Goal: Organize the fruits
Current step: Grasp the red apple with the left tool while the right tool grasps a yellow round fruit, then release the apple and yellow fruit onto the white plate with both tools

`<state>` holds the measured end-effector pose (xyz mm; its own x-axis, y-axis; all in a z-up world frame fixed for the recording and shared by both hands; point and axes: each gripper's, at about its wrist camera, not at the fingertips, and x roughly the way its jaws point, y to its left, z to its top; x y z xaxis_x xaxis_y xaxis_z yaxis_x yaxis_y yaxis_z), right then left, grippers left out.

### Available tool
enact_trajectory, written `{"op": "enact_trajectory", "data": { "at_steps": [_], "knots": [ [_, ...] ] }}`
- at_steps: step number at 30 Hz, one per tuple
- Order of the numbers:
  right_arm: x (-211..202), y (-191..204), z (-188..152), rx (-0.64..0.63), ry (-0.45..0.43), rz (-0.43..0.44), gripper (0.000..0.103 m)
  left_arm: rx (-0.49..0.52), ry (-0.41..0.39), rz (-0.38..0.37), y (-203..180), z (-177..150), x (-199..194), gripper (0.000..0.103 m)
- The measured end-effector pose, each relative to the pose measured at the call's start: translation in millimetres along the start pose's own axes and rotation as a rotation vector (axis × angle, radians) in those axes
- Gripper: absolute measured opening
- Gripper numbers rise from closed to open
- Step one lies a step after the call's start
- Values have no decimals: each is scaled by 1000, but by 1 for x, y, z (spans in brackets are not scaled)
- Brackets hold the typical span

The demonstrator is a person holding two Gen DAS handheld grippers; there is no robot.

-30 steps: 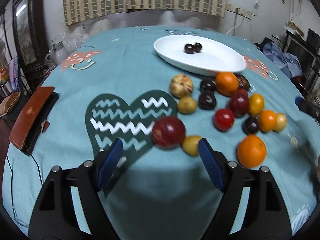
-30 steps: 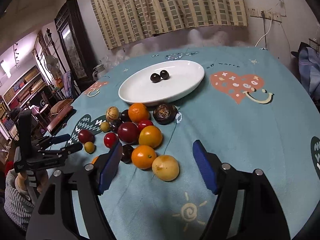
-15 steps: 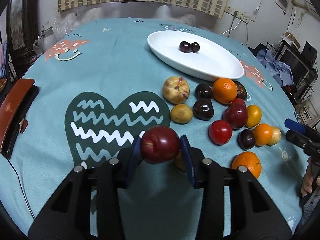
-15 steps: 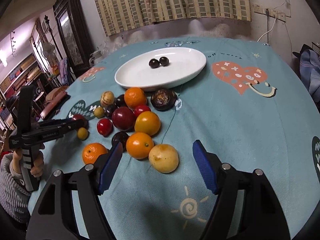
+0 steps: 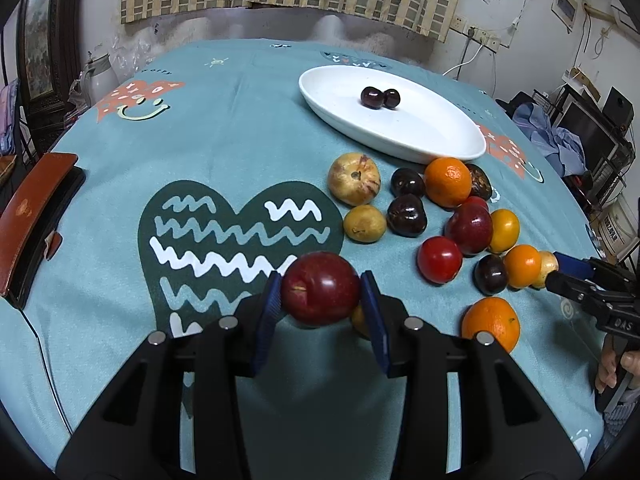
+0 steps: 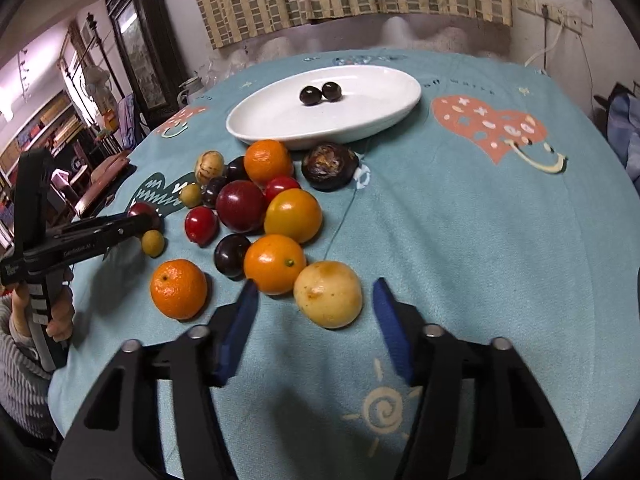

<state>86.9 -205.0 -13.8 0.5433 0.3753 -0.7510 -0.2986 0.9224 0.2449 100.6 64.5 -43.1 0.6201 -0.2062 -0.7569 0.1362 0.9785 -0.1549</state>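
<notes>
Left wrist view shows the round table under its teal printed cloth, wide across everything, with a dark green heart with zigzag stripes printed near my left side. Farther back lies the white oval ceramic dish, holding two small dark glossy fruits that touch each other. Just this side of the dish sits the loose cluster of fruit: a pale speckled round fruit, an orange touching the dish rim, a big dark red plum, a bright red tomato-like fruit and a separate orange nearest me.

My left gripper pinches a dark red apple between its blue pads, lifted clear of the cloth, with a small yellow-green fruit half hidden behind it.

From the right wrist view, my right gripper straddles a pale yellow round fruit at the near edge of the cluster; its jaws are closing, the fruit between them, yet gaps show on both sides and the pads are not touching it. That fruit leans against a small orange, which touches a dark purple plum. A brown wrinkled fruit rests just beside the dish. At the left edge, my hand grips the other handle.
</notes>
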Motion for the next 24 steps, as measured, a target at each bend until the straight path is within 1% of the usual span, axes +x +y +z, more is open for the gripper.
{"op": "enact_trajectory", "data": {
  "at_steps": [1, 4, 5, 6, 9, 10, 13, 15, 17, 19, 22, 24],
  "knots": [
    [4, -1, 0, 2, 13, 2, 54, 0, 0, -1, 0, 0, 0, 41],
    [11, -1, -1, -6, 24, -14, 38, 2, 0, 1, 0, -1, -1, 41],
    [10, -1, -1, -2, 22, 2, 36, 3, 0, 1, 0, -1, -1, 41],
    [7, 0, -1, -1, 14, 20, 36, 3, 0, 0, 0, -1, -1, 41],
    [-8, 4, 2, -22, -54, -4, 36, 2, -7, -4, 0, -1, -2, 41],
    [-14, 0, 4, -6, -76, -1, 36, 2, -16, -1, 0, 0, -5, 41],
    [-20, -5, 11, 17, -103, 4, 36, -4, -32, -5, -1, 8, -11, 41],
    [-21, -4, 28, 5, -98, 3, 36, 16, -34, 1, -7, 25, -13, 41],
    [-19, -2, 53, -5, -103, -3, 36, 34, -53, 21, -16, 50, -12, 41],
    [-9, -1, 76, -8, -108, -11, 36, 47, -76, 4, -29, 77, -5, 41],
    [23, -6, 111, 30, -134, -11, 36, 48, -69, -17, -44, 109, 21, 41],
    [43, -9, 124, 58, -164, 3, 37, 24, -65, -22, -48, 122, 38, 41]
  ]
}}
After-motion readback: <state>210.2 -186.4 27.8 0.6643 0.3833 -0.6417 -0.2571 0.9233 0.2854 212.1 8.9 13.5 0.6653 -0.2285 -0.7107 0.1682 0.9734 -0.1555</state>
